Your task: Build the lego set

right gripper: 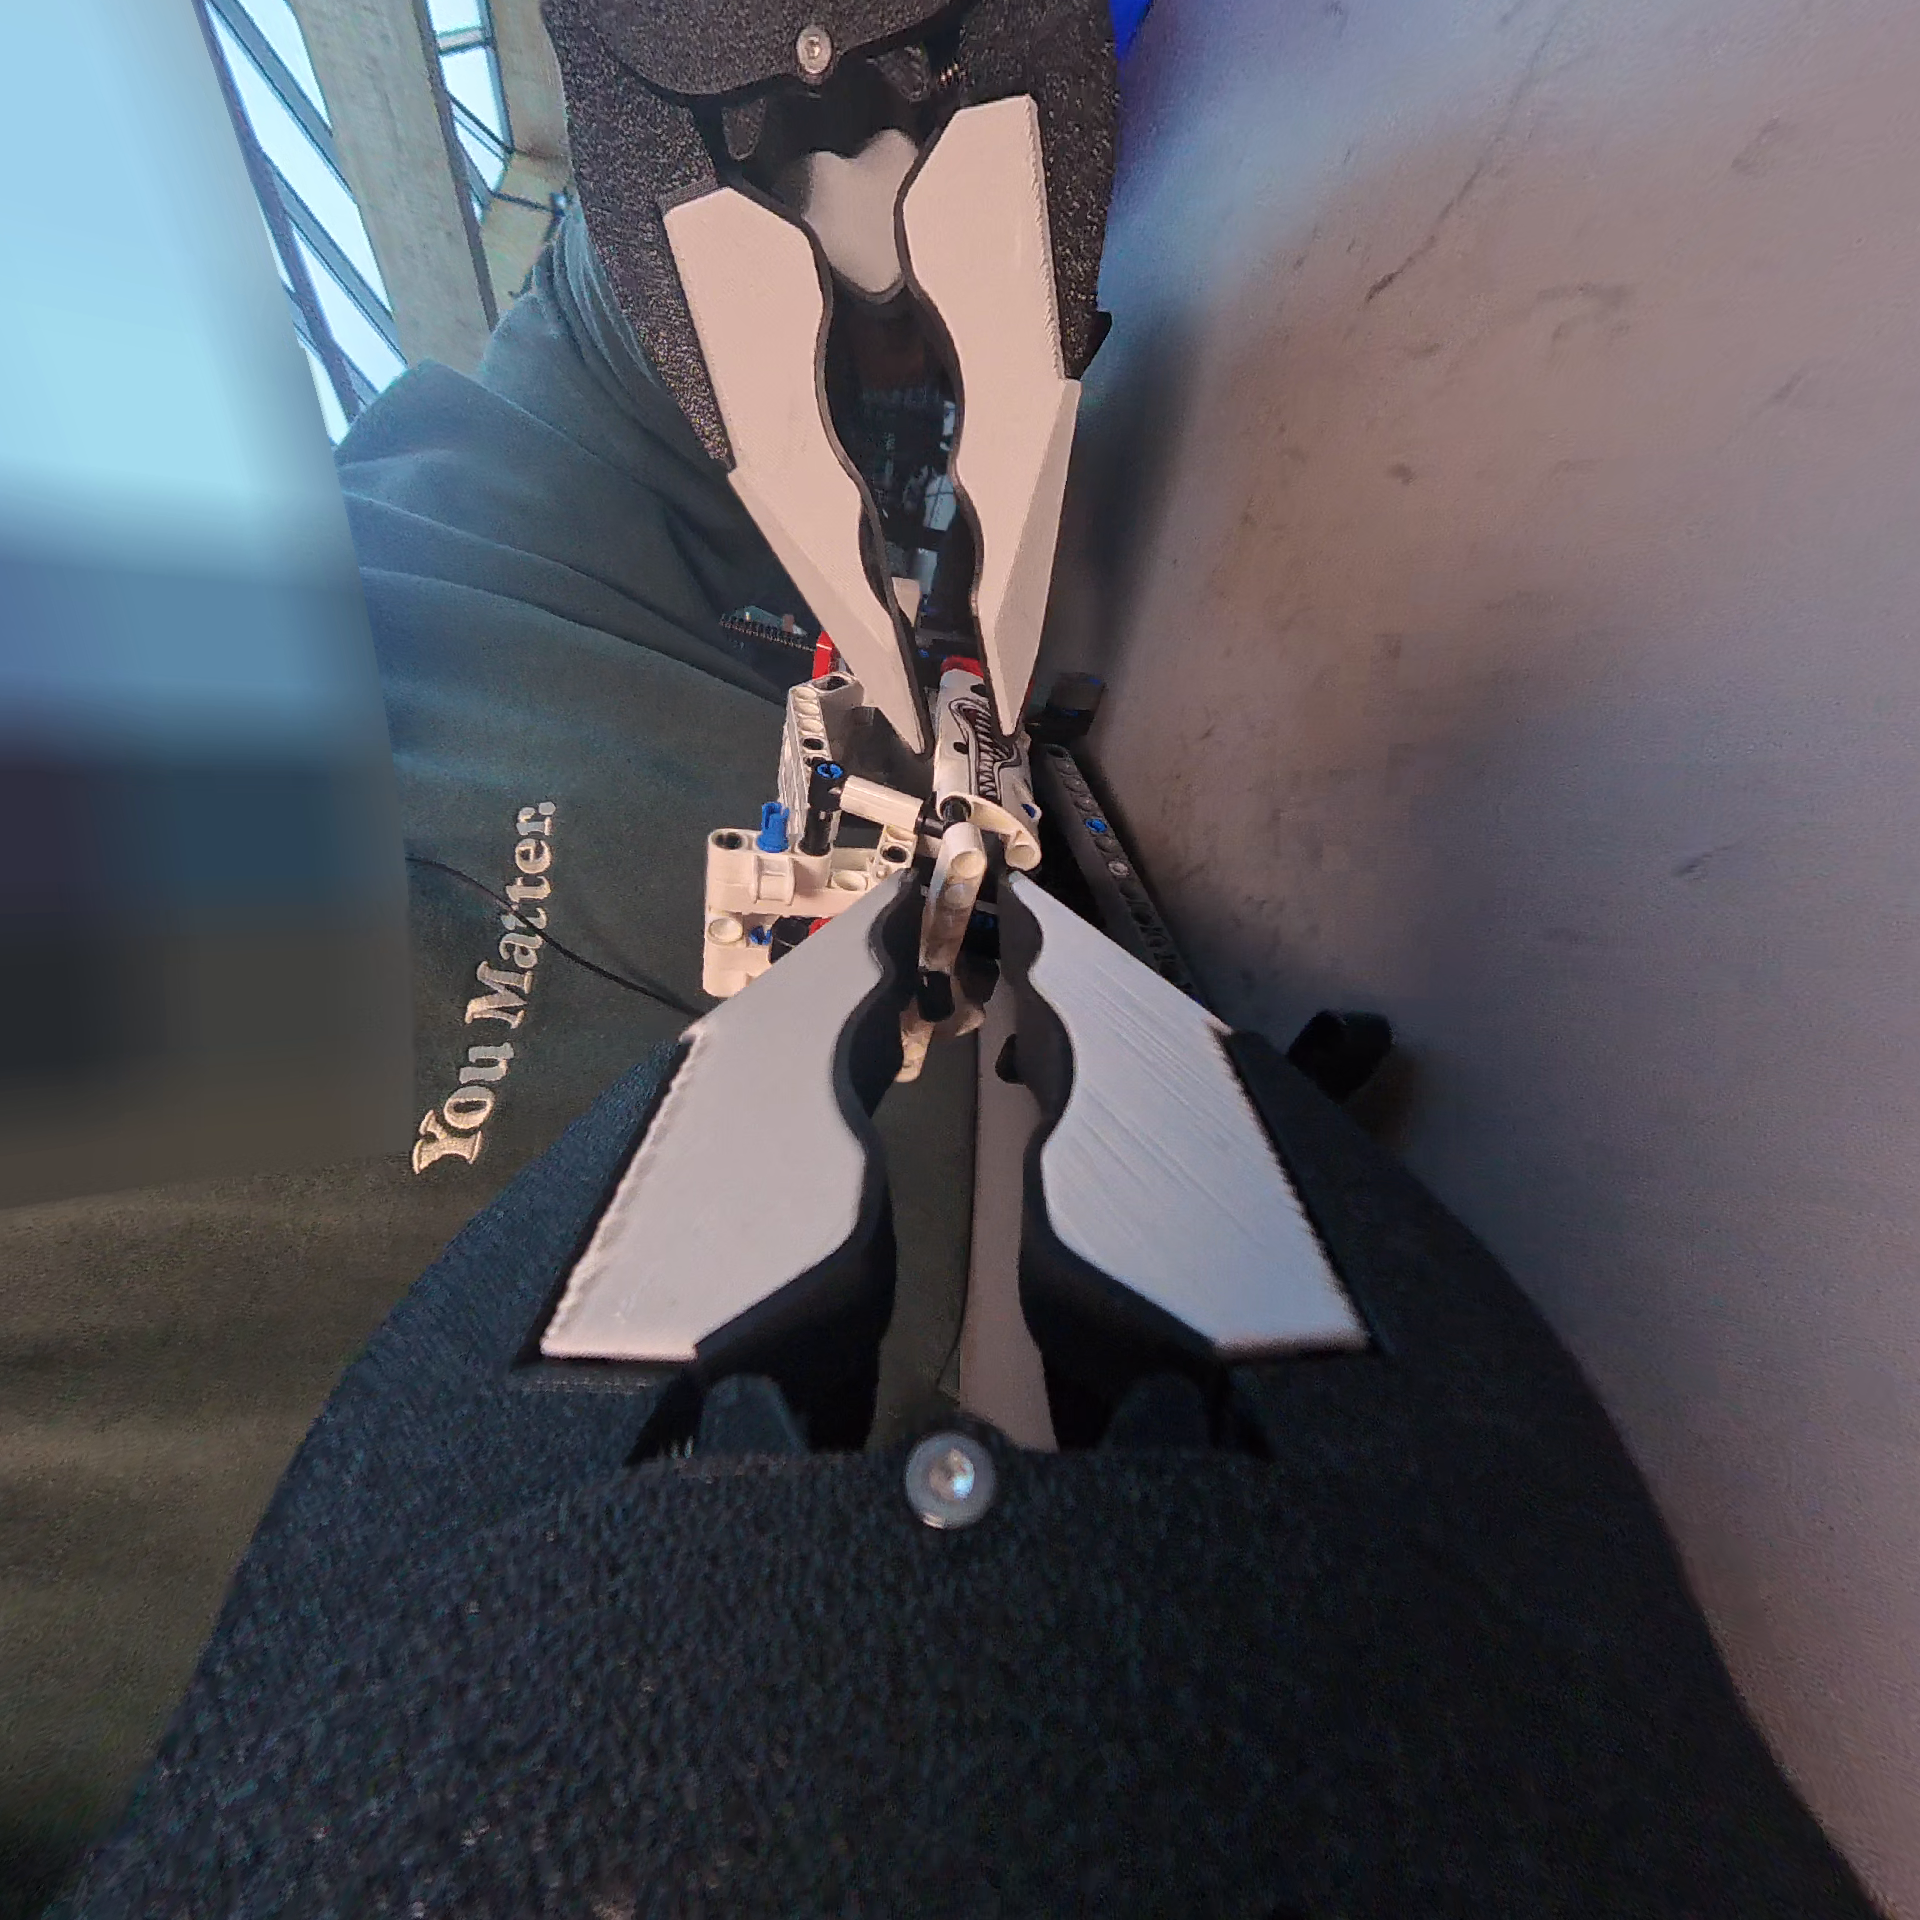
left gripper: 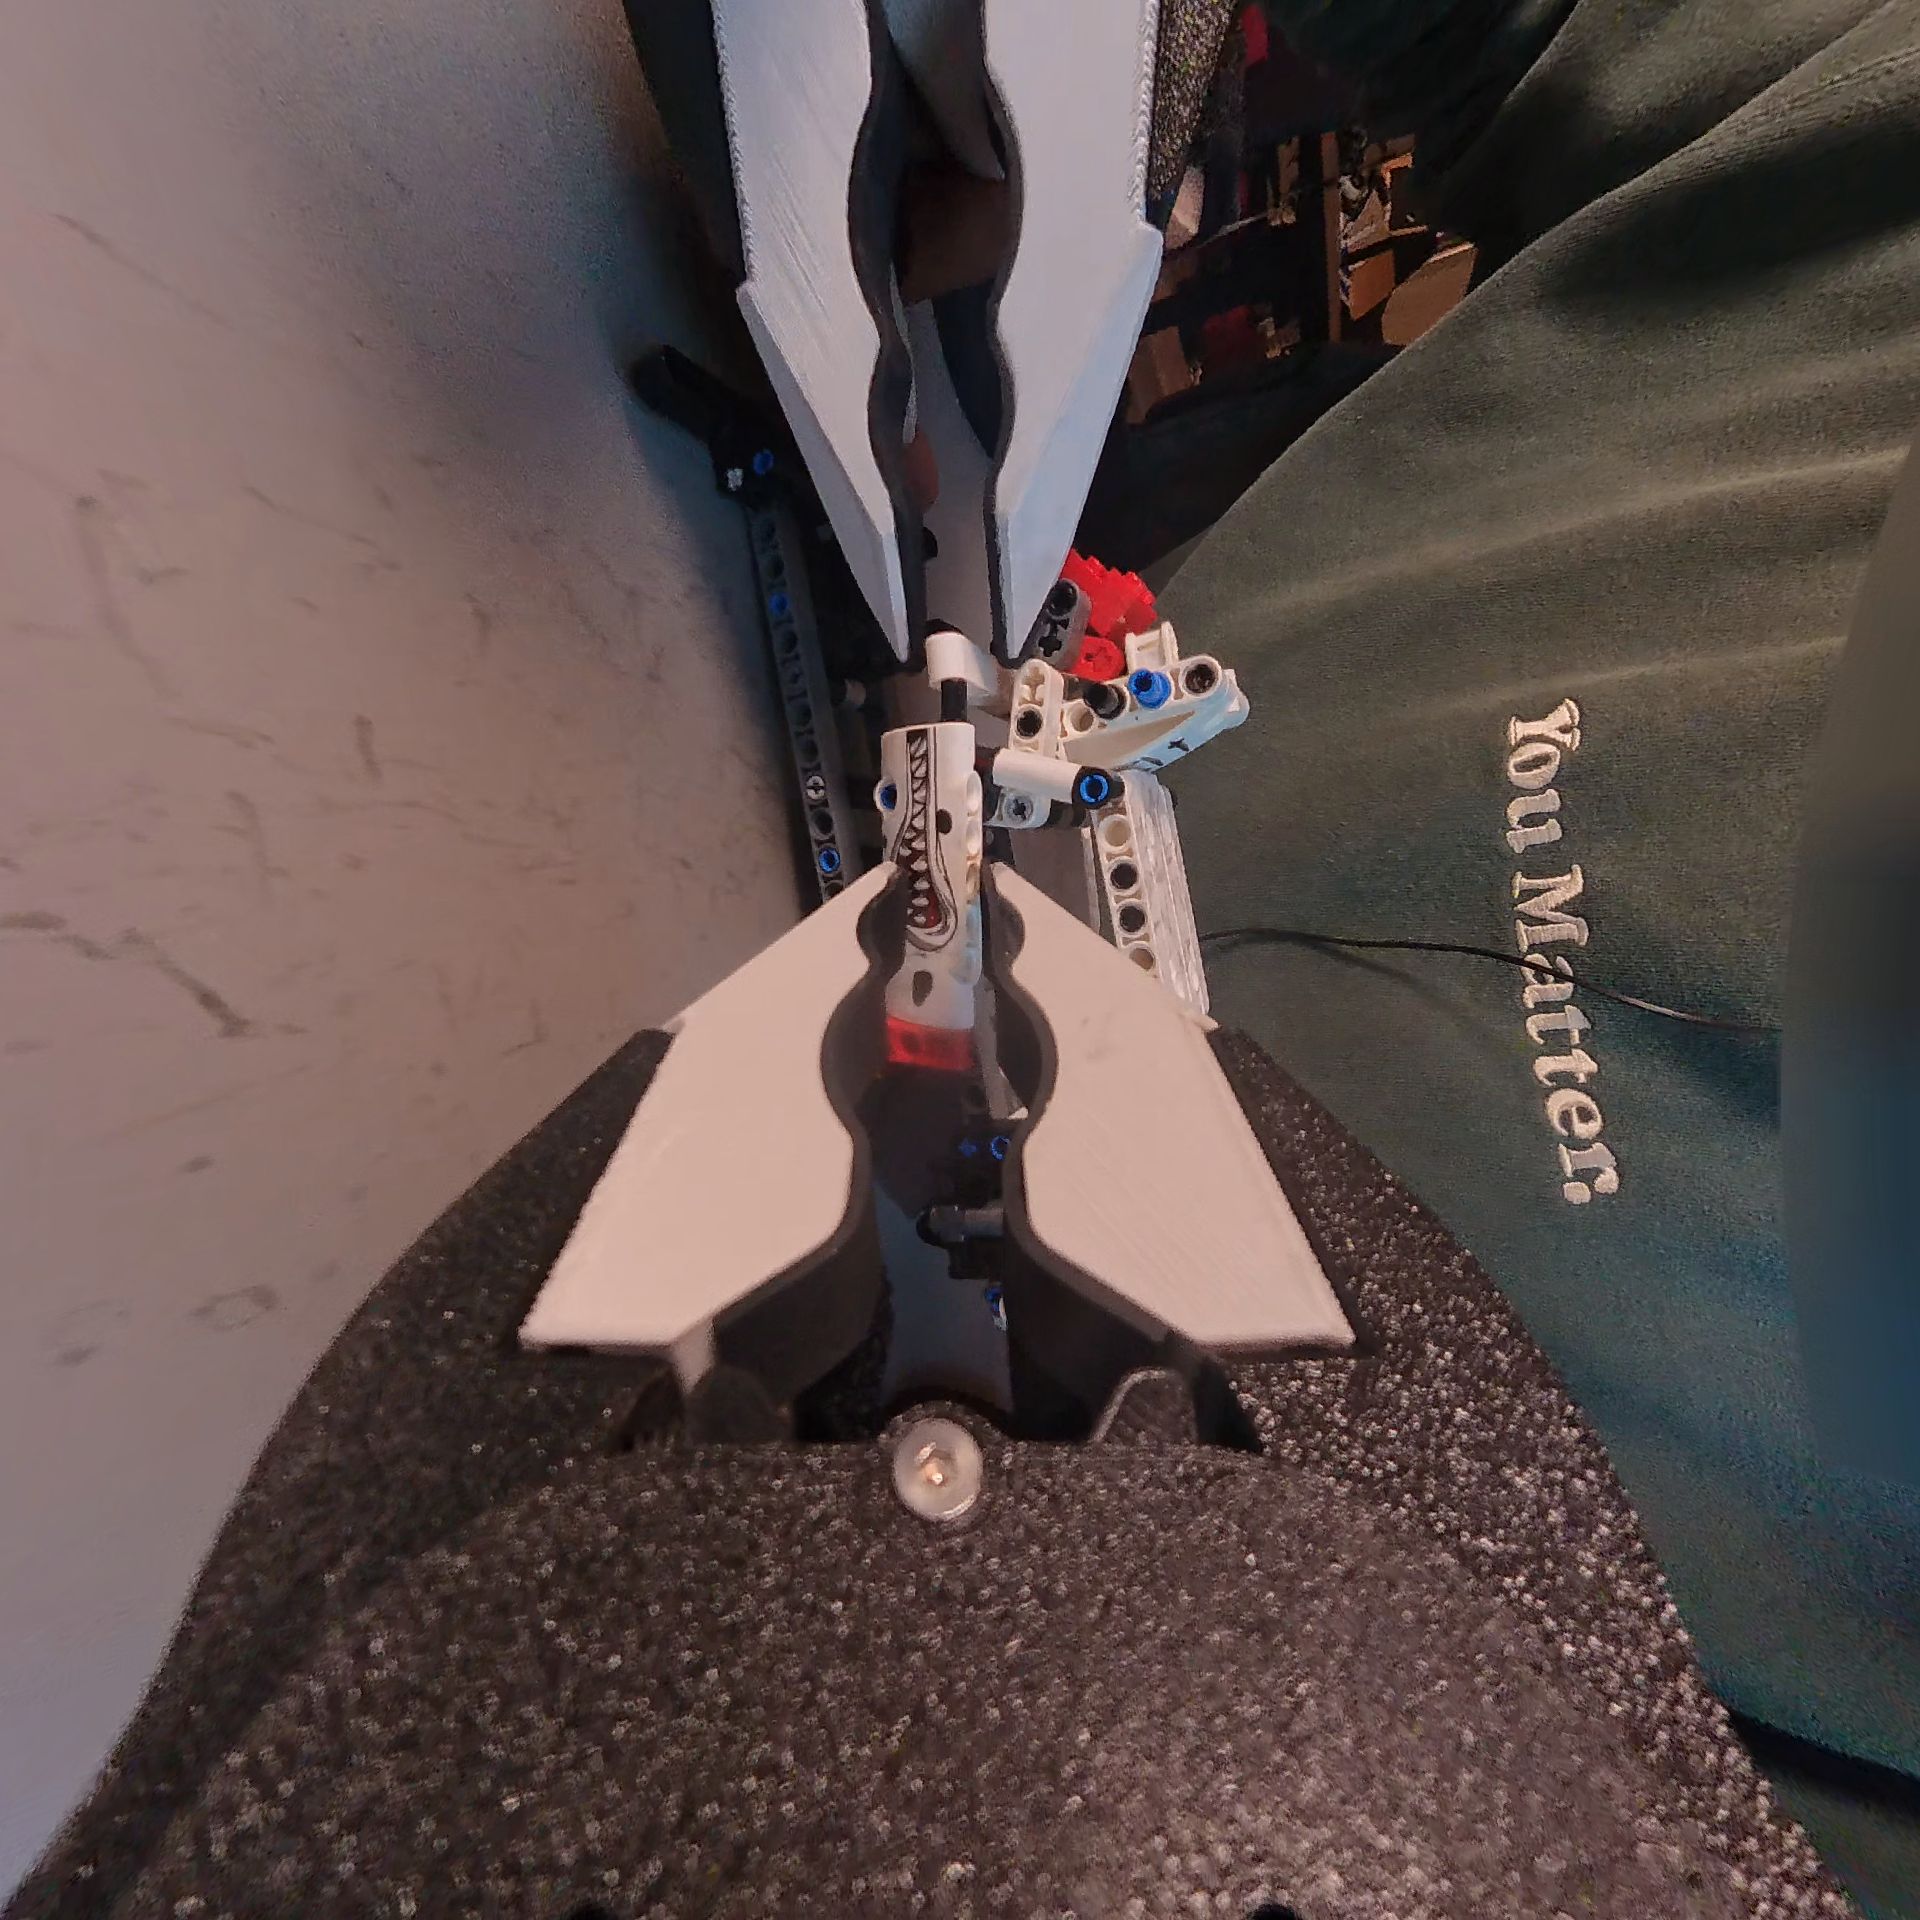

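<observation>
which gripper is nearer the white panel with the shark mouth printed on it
Left. The left gripper is closed around the shark-mouth panel at its red-tipped end. The right gripper faces it from the other end, gripping a small white connector just beyond the panel.

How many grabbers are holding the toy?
2. The left gripper pinches the white shark-mouth piece; the right gripper, opposite, pinches the model's other end.
</observation>
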A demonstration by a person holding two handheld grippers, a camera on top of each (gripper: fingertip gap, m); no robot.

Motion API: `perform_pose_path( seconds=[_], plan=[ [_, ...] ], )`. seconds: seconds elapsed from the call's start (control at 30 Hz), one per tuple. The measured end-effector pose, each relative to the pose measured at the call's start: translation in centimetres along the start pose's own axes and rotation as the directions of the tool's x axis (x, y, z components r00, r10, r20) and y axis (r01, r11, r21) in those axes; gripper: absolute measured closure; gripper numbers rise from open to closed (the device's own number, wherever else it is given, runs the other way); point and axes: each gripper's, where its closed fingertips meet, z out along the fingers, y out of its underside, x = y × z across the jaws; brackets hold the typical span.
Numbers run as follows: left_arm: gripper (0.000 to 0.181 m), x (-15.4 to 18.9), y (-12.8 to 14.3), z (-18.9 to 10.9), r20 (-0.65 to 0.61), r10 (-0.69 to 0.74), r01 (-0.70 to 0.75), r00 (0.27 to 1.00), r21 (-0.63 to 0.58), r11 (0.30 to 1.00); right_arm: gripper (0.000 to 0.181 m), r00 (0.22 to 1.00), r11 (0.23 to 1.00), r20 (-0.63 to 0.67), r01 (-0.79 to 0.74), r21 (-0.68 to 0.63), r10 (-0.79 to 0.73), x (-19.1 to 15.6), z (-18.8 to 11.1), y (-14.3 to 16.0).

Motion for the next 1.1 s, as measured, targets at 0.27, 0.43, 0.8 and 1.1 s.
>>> perform_pose_path(
  seconds=[0.27, 0.43, 0.8, 1.1],
  plan=[
    [0.169, 0.1, -0.3, 0.3, -0.014, -0.045, 0.045, 0.999, -0.013, 0.999, 0.174, 0.999, 0.998, 0.029, -0.019, 0.059, 0.017, -0.1, 0.1, -0.1],
    [0.169, 0.1, -0.5, 0.4, -0.020, -0.048, 0.047, 0.999, -0.036, 0.998, 0.174, 1.000, 0.995, 0.017, -0.023, 0.102, 0.021, 0.0, -0.2, -0.3],
    [0.173, 0.6, 0.1, 0.9, -0.044, 0.028, -0.037, 0.999, -0.234, 0.972, 0.174, 1.000, 0.994, 0.015, -0.002, 0.105, 0.000, -0.1, 0.1, 0.2],
    [0.161, 0.4, -1.2, 0.9, -0.111, 0.014, -0.031, 0.994, -0.154, 0.988, 0.174, 1.000, 0.994, -0.009, 0.022, 0.105, -0.021, 0.0, -0.2, 0.4]
  ],
)
